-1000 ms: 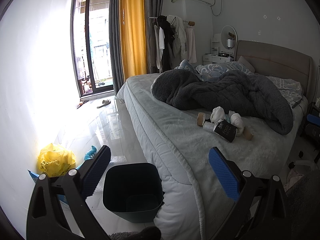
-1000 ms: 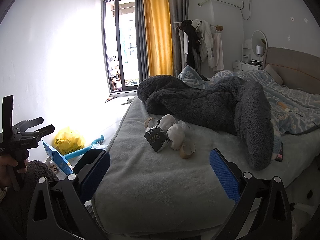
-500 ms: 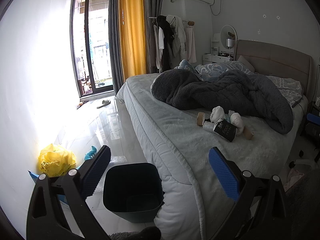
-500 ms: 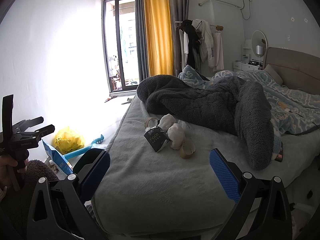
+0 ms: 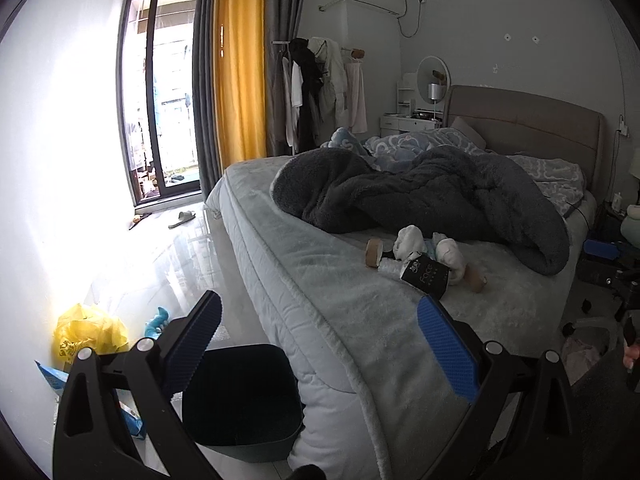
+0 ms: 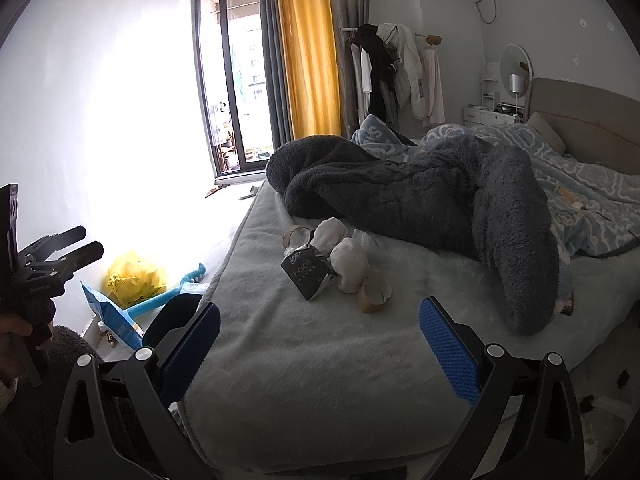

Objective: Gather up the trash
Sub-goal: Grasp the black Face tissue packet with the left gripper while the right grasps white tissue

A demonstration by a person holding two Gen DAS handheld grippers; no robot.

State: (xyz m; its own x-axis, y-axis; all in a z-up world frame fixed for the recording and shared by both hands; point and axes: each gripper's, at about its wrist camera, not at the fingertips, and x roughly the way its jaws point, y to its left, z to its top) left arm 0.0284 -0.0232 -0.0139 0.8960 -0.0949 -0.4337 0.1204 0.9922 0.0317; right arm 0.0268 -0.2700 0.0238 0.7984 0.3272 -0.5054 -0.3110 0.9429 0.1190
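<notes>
A small pile of trash lies on the pale bed cover [image 6: 304, 360]: a black "Face" packet [image 6: 308, 274] [image 5: 425, 275], crumpled white tissues [image 6: 350, 262] [image 5: 410, 238], and cardboard tape rolls [image 6: 375, 292] [image 5: 374, 252]. A dark bin [image 5: 240, 396] stands on the floor beside the bed; its edge shows in the right wrist view [image 6: 170, 312]. My left gripper [image 5: 318, 344] is open and empty, above the bin and the bed's edge. My right gripper [image 6: 320, 348] is open and empty, over the bed, short of the pile.
A rumpled dark grey blanket [image 6: 420, 196] lies behind the pile. A yellow plastic bag [image 5: 90, 334] and a blue packet [image 6: 114, 318] sit on the floor by the white wall. A clothes rack [image 5: 316, 92] and balcony door [image 5: 168, 120] are at the far end.
</notes>
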